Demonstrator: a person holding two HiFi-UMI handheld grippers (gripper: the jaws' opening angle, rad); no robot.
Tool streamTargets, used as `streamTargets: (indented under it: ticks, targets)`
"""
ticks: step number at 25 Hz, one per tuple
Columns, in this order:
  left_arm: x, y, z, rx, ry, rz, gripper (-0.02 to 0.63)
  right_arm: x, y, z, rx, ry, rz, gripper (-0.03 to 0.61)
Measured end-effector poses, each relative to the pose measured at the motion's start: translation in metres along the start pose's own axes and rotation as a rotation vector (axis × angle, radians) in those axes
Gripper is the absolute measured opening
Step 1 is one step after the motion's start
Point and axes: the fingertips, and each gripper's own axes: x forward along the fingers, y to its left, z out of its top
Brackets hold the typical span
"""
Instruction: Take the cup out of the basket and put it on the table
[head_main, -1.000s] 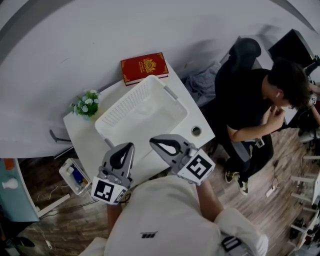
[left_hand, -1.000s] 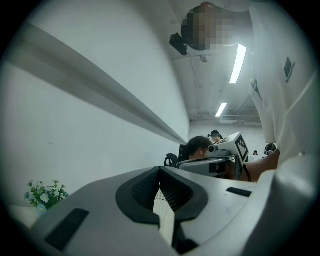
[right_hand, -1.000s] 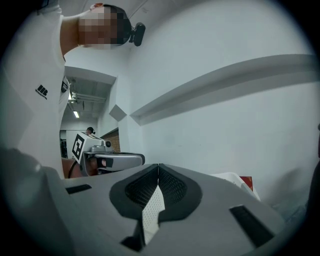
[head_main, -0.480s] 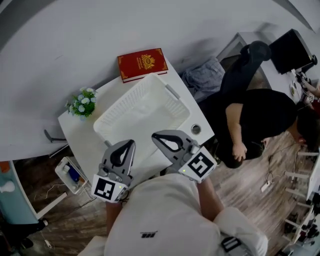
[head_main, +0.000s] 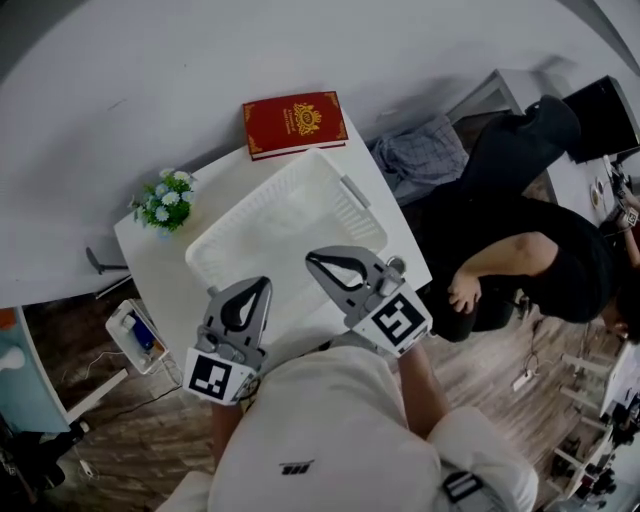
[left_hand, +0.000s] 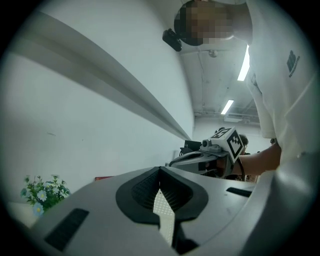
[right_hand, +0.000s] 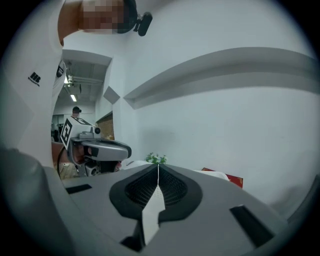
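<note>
Bright, even light; fisheye edges

The basket (head_main: 248, 216) is white plastic with fine lattice walls (its bottom looks smooth), standing on a smooth, matt white surface (head_main: 160, 265). The red book (head_main: 295, 123) has a gold-stamped cover, and the floor (head_main: 140, 420) shows wood-grain planks.

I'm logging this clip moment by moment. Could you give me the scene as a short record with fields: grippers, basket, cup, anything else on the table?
left gripper: jaws together, nothing between them, at the basket's near side
right gripper: jaws together, nothing between them, over the basket's near edge
basket: white, mesh walls, on the white table
cup: cannot be made out in any view
other items: red book behind the basket; flowers to its left
</note>
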Motion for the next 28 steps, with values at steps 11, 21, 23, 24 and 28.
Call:
streamTargets:
  ticks: [11,21,23,24,28]
  targets:
    - [0.013,0.013,-0.009,-0.027,0.015,0.039,0.009,0.029,-0.02,-0.031,-0.098,0.223,0.018,0.015]
    - [0.011,0.024,-0.013,-0.044,0.016,0.065,0.009,0.056,-0.031,-0.053,-0.165,0.323,0.041,0.018]
    - [0.011,0.026,-0.013,-0.048,0.015,0.066,0.009,0.061,-0.033,-0.059,-0.175,0.347,0.048,0.02]
    - [0.011,0.027,-0.013,-0.049,0.015,0.067,0.009,0.064,-0.034,-0.062,-0.18,0.36,0.051,0.028]
    - [0.013,0.03,-0.013,-0.047,0.018,0.074,0.009,0.073,-0.035,-0.078,-0.218,0.437,0.078,0.072]
